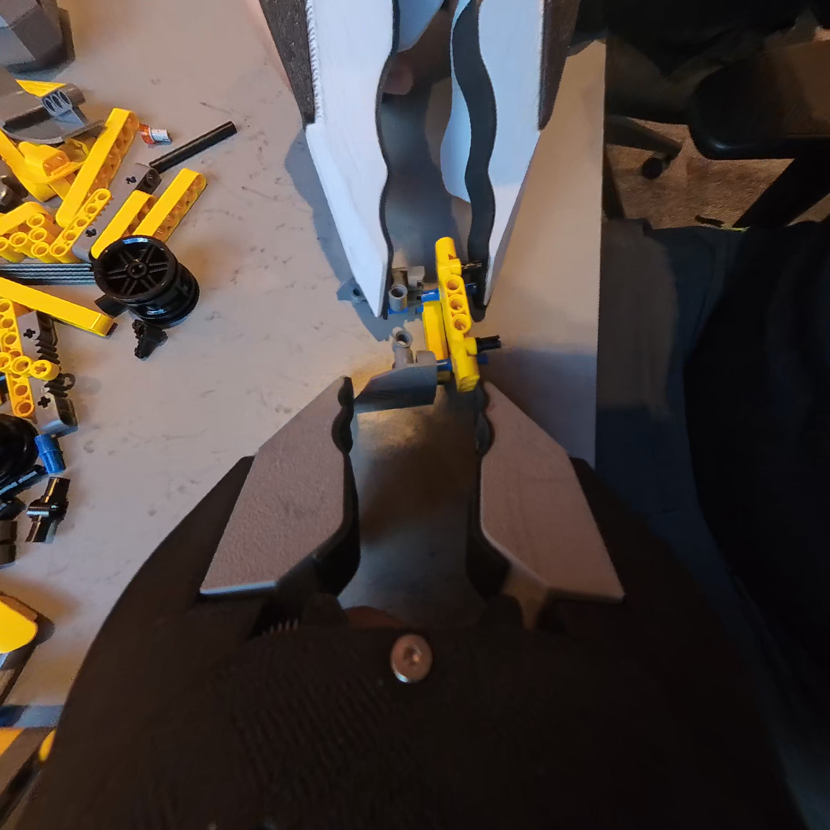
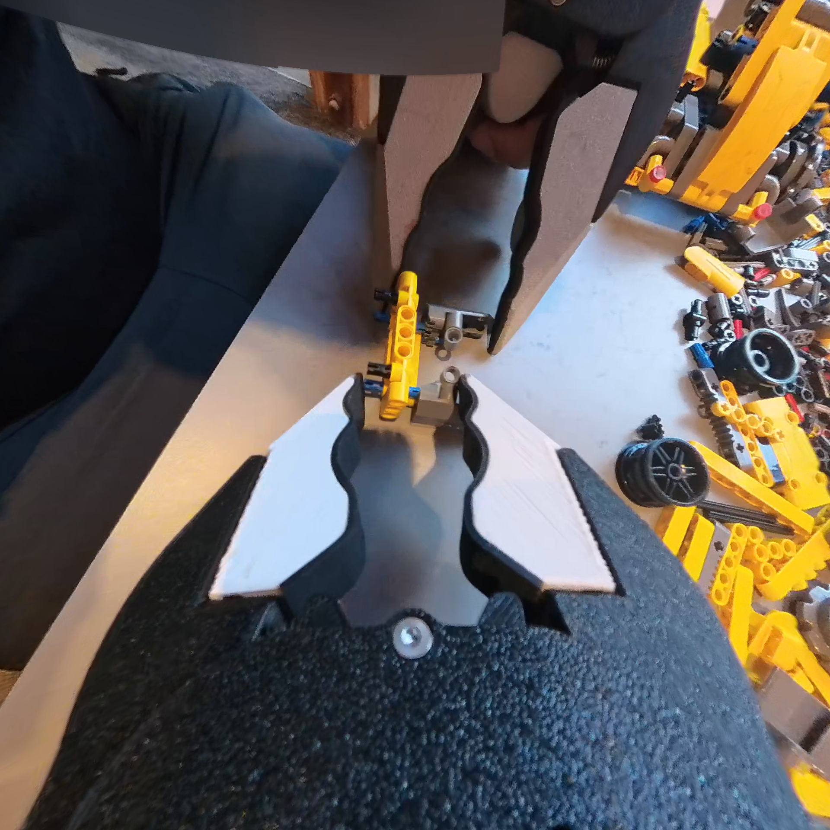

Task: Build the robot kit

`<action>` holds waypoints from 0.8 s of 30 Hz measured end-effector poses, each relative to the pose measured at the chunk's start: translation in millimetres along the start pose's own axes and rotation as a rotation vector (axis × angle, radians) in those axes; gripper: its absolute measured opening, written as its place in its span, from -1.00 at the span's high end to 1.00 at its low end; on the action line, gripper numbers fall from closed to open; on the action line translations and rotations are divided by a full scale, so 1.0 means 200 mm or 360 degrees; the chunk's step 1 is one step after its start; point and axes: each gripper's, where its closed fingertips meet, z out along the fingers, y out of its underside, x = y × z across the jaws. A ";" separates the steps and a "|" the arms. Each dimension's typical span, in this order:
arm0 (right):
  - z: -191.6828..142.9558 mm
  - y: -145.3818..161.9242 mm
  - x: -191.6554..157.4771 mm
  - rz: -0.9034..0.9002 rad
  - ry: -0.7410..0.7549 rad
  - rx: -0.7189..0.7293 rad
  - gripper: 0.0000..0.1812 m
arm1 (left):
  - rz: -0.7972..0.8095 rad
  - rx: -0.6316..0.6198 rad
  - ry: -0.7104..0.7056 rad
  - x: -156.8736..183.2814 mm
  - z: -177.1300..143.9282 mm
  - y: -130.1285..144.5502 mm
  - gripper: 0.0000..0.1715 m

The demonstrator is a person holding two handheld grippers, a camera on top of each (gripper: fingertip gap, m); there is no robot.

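Note:
A small assembly of a yellow holed beam (image 1: 456, 305) with grey connectors (image 1: 402, 341), blue pins and black pins lies close to the pale table's edge (image 1: 584, 278). My left gripper (image 1: 417, 388), with grey fingers, is shut on its near end, on a grey panel piece (image 1: 395, 393) and the beam. My right gripper (image 1: 432, 310), with white fingers, faces it and is shut on the far end. In the right wrist view the right gripper (image 2: 408, 388) grips the beam (image 2: 404, 332) and a grey block (image 2: 431, 406), and the left gripper (image 2: 442, 316) holds the other end.
Loose yellow beams (image 1: 90, 202) and a black wheel (image 1: 139, 278) lie left of the grippers, with a black axle (image 1: 193, 146). The right wrist view shows the same pile (image 2: 741, 539), the wheel (image 2: 664, 471) and a partly built yellow model (image 2: 741, 112). A person's dark clothing (image 2: 90, 224) is beyond the table edge. My two grippers' fingertips are within a few centimetres of each other. From either gripper's tips it is about 9 cm to the wheel (image 2: 664, 471). It turns up in the left wrist view (image 1: 149, 267) as well.

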 end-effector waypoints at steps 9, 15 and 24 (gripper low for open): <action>0.00 0.01 0.00 -0.0067 0.0096 -0.0026 0.53 | 0.0043 -0.0009 -0.0030 0.00 0.00 0.00 0.39; -0.01 0.01 0.00 -0.0040 0.0085 -0.0007 0.54 | 0.0041 -0.0006 -0.0035 0.00 0.01 0.00 0.39; -0.02 0.01 0.00 0.0011 0.0036 0.0027 0.55 | 0.0012 -0.0005 -0.0042 0.00 0.01 -0.01 0.39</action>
